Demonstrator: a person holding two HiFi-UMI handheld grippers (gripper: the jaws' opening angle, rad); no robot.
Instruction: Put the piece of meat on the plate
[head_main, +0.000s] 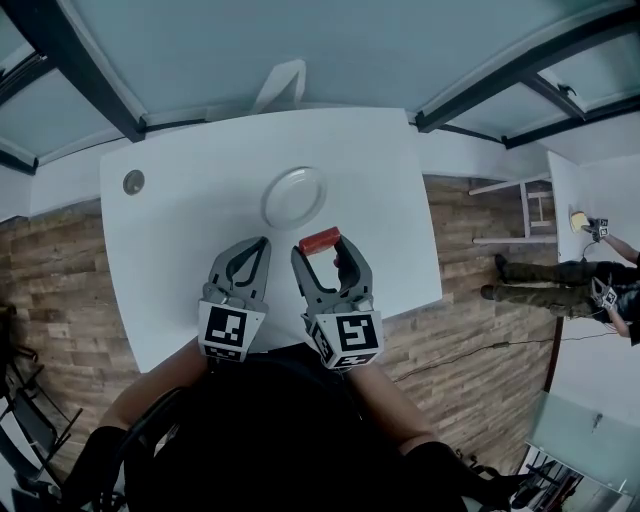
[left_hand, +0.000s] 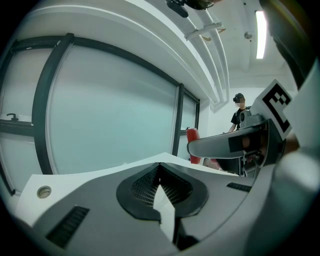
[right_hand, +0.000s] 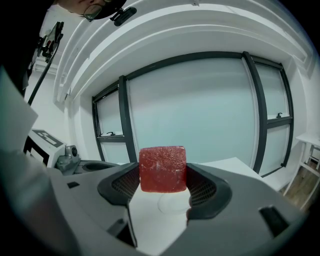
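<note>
My right gripper (head_main: 322, 244) is shut on a red block of meat (head_main: 320, 242), held between the jaw tips above the white table (head_main: 180, 250). In the right gripper view the meat (right_hand: 162, 169) fills the gap between the jaws, with the plate (right_hand: 172, 202) showing low behind it. The round white plate (head_main: 294, 196) lies on the table just beyond the meat, apart from it. My left gripper (head_main: 262, 243) hovers beside the right one, its jaws closed with nothing between them (left_hand: 160, 167).
A small round metal fitting (head_main: 133, 181) sits in the table's far left corner. A white chair back (head_main: 280, 85) stands at the far edge. At the right, off the table, a person (head_main: 560, 275) stands on the wooden floor near a white stand (head_main: 525, 210).
</note>
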